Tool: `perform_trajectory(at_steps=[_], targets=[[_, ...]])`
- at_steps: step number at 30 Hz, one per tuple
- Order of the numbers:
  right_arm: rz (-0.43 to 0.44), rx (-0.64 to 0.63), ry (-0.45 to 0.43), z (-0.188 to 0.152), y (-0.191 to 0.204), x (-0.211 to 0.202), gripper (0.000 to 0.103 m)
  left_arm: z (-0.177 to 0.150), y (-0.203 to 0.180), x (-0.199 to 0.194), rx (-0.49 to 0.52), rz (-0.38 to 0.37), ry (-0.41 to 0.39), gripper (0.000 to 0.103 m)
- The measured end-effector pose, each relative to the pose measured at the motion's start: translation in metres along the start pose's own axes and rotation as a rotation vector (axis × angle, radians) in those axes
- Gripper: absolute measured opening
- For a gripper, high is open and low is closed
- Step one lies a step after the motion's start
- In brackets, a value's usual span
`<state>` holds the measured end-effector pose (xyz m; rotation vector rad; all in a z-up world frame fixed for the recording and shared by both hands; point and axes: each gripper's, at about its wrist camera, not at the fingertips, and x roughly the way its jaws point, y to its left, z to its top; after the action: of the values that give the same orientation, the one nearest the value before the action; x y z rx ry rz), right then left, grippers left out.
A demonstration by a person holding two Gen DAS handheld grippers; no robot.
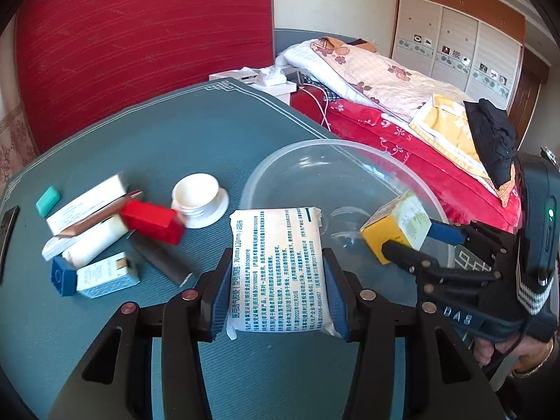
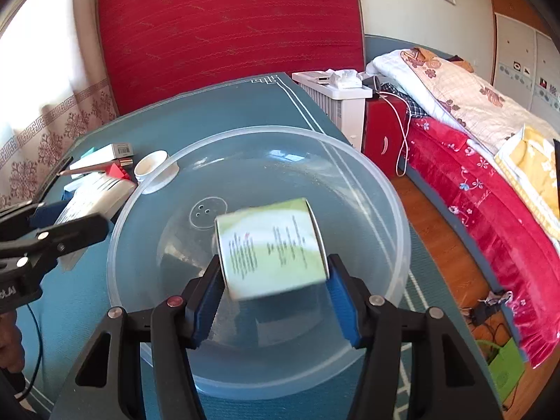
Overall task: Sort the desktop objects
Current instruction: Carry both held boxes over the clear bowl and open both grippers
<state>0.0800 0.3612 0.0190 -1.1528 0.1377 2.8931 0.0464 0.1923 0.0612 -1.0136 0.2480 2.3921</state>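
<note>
A white packet [image 1: 276,297] printed with blue text is clamped between the pads of my left gripper [image 1: 276,259], which is shut on it above the teal table mat [image 1: 157,133]. Just beyond it stands a clear plastic bowl [image 1: 315,147]. My right gripper [image 1: 409,236] reaches in from the right, shut on a yellow and green box [image 1: 395,224] held over the bowl. In the right wrist view that box [image 2: 269,241] sits blurred between the blue pads of the right gripper [image 2: 274,260], above the bowl [image 2: 245,131]. The left gripper [image 2: 66,217] with its packet [image 2: 98,189] shows at the left.
Left of the bowl lie a white jar cap [image 1: 197,199], a red block [image 1: 154,222], several white boxes, a pale blue box [image 1: 108,276], a blue block [image 1: 63,276] and a teal eraser [image 1: 48,200]. A phone [image 1: 7,231] lies at the mat's left edge. A bed [image 1: 402,80] stands to the right.
</note>
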Motion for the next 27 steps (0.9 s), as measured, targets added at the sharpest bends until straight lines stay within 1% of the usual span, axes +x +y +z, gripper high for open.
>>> perform_trajectory(at_steps=[2, 4, 7, 14, 19, 27], targets=[[-0.012, -0.022, 0.010, -0.002, -0.002, 0.001, 0.061, 0.002, -0.007, 0.006, 0.001, -0.008, 0.009, 0.051], [-0.007, -0.036, 0.016, -0.005, -0.004, 0.001, 0.061, 0.003, -0.012, 0.011, 0.004, -0.012, 0.018, 0.051], [-0.005, -0.058, 0.023, -0.008, -0.005, -0.001, 0.061, 0.004, -0.018, 0.016, 0.015, 0.002, 0.023, 0.051], [-0.006, -0.088, 0.035, -0.013, -0.006, -0.005, 0.061, 0.010, -0.022, 0.021, 0.019, -0.002, 0.021, 0.051], [-0.021, -0.093, 0.051, -0.018, -0.011, -0.008, 0.061, 0.015, -0.028, 0.019, 0.044, -0.017, 0.002, 0.051], [-0.030, -0.080, 0.063, -0.025, -0.016, -0.018, 0.061, 0.019, -0.044, 0.018, 0.087, -0.069, -0.018, 0.051]])
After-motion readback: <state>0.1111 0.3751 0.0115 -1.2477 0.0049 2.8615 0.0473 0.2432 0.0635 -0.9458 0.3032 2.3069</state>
